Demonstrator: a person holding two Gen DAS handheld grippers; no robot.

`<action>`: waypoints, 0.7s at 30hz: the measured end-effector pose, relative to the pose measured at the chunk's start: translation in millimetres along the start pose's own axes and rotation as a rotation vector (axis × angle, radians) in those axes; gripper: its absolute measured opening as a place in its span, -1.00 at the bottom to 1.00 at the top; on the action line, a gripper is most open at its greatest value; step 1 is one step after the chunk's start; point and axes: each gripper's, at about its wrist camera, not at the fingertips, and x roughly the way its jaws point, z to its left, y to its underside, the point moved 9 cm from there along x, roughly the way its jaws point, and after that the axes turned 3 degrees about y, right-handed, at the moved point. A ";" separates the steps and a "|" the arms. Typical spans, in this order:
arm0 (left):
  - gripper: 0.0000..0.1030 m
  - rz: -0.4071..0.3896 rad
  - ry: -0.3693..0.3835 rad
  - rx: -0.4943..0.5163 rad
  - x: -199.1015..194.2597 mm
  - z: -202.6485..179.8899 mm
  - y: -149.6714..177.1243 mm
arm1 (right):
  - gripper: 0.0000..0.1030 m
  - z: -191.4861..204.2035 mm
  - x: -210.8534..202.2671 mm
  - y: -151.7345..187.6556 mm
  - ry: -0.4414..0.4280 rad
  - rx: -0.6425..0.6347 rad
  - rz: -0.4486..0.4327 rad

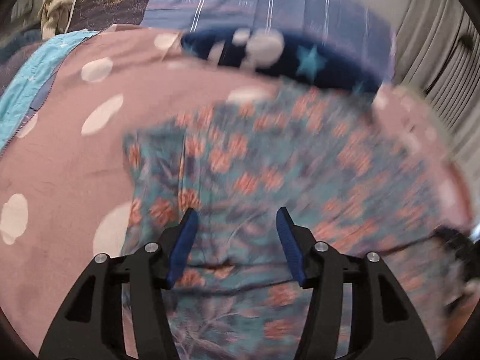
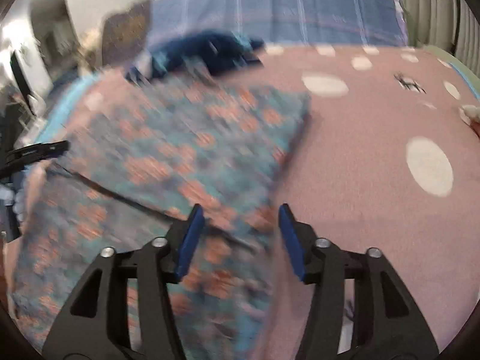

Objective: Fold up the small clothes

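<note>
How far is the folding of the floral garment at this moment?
Done: the floral garment lies on the pink dotted blanket with one layer folded over. In hand: nothing; the left gripper and right gripper stand open above it. Left: further folds; blur hides how many.

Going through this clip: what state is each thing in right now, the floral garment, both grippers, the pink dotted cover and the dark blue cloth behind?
floral garment: spread on the bed, with a fold line across it, not gripped.
left gripper: jaws open above the garment, nothing held.
right gripper: jaws open over the garment's right edge, nothing held.
pink dotted cover: spread flat under the garment.
dark blue star cloth: lying bunched beyond the garment.
</note>
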 end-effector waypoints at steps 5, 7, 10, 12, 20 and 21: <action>0.19 -0.062 -0.002 0.089 -19.3 -22.0 1.3 | 0.08 -12.2 -17.5 -13.1 -0.095 0.128 -0.022; 0.21 -0.086 0.022 0.104 -26.4 -30.3 -4.7 | 0.08 -18.9 -23.3 -30.4 -0.139 0.177 -0.049; 0.29 -0.099 0.026 0.092 -22.5 -34.1 -12.8 | 0.16 -38.2 -10.5 -65.1 -0.161 0.243 -0.071; 0.32 -0.034 0.044 0.040 1.5 -28.6 -4.5 | 0.16 -55.2 13.4 -80.7 -0.208 0.357 -0.039; 0.56 -0.035 -0.016 0.115 9.7 -39.2 1.0 | -0.93 -52.5 77.2 -118.1 -0.289 0.375 0.039; 0.56 -0.036 -0.019 0.116 8.8 -39.5 1.4 | -0.94 -51.2 71.4 -120.8 -0.252 0.367 0.030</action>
